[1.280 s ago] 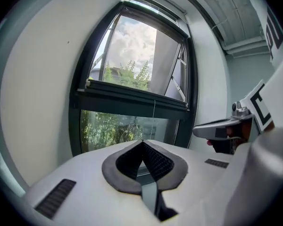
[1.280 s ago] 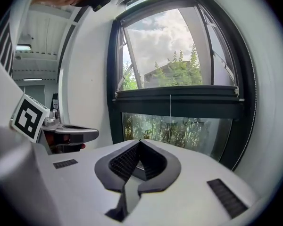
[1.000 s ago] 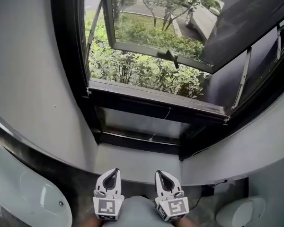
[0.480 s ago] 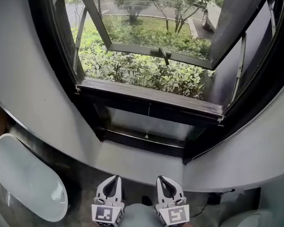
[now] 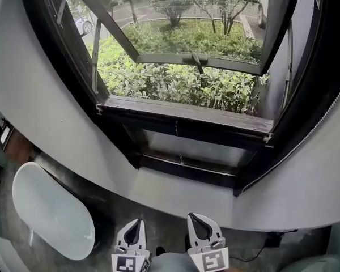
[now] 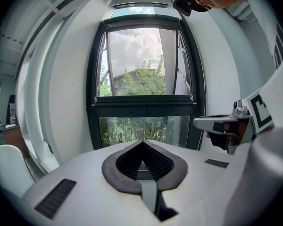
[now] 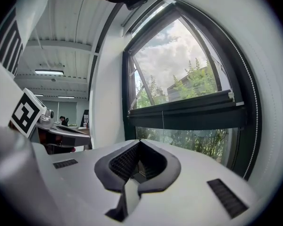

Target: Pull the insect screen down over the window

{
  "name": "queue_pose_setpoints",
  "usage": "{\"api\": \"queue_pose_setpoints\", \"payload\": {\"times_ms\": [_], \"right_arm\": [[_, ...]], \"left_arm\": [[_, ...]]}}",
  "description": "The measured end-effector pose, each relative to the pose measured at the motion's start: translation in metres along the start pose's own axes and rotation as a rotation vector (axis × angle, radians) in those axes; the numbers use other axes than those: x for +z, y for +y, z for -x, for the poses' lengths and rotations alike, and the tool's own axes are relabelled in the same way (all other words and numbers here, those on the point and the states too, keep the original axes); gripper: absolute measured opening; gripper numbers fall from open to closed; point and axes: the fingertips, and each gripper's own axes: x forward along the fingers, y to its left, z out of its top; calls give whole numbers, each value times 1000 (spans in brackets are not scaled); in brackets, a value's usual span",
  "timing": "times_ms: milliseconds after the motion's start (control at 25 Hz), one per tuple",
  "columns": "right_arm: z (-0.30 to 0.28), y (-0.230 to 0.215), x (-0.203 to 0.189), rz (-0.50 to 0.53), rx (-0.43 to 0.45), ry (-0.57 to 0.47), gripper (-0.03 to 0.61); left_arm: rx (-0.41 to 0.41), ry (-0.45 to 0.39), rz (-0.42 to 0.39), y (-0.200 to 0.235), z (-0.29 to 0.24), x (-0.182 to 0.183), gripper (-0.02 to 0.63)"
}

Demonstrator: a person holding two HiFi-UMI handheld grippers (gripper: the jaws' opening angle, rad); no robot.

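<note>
Now nearer the window (image 5: pixel 181 67), approaching with left gripper (image 5: pixel 137 222) and right gripper (image 5: pixel 192 216) pressed together, empty; next, reaching for the cord (image 5: pixel 177 130).

The white left gripper (image 5: pixel 137 222) and white right gripper (image 5: pixel 191 216) sit lower in the head view; the black-framed open window (image 5: pixel 181 118) looks wider.

My left claw (image 6: pixel 142 142) fills the bottom of the frame, its two jaws closed tip to tip with nothing between them. Straight ahead in the centre stands the dark-framed window (image 6: pixel 92 79), its upper part open to sky and trees. A thin cord (image 6: pixel 146 108) hangs from the middle of the crossbar (image 6: pixel 122 108) above the lower pane (image 6: pixel 127 128). My right claw (image 6: pixel 203 122) juts in from the right edge.
</note>
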Motion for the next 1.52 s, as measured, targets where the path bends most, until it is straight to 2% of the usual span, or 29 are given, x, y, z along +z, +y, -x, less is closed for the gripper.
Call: {"api": "queue_pose_setpoints", "payload": {"times_ms": [480,720,920,1080,1280,1520], "right_arm": [[30,62,13,44,-7,-31,8],[74,140,14,7,-58,-30,8],[125,197,8,23,-152,9,8],[164,231,-1,44,-180,14,8],[201,248,-12,51,-247,32,7],[225,252,-51,14,-284,54,6]], "left_arm": [[12,-25,-2,16,82,-14,14],[14,-54,-25,27,130,-24,12],[-31,-106,-40,34,187,-37,12],[-72,-142,-22,29,223,-47,12],[-91,-150,-22,25,246,-65,14],[-96,-111,-49,21,258,-98,12]]}}
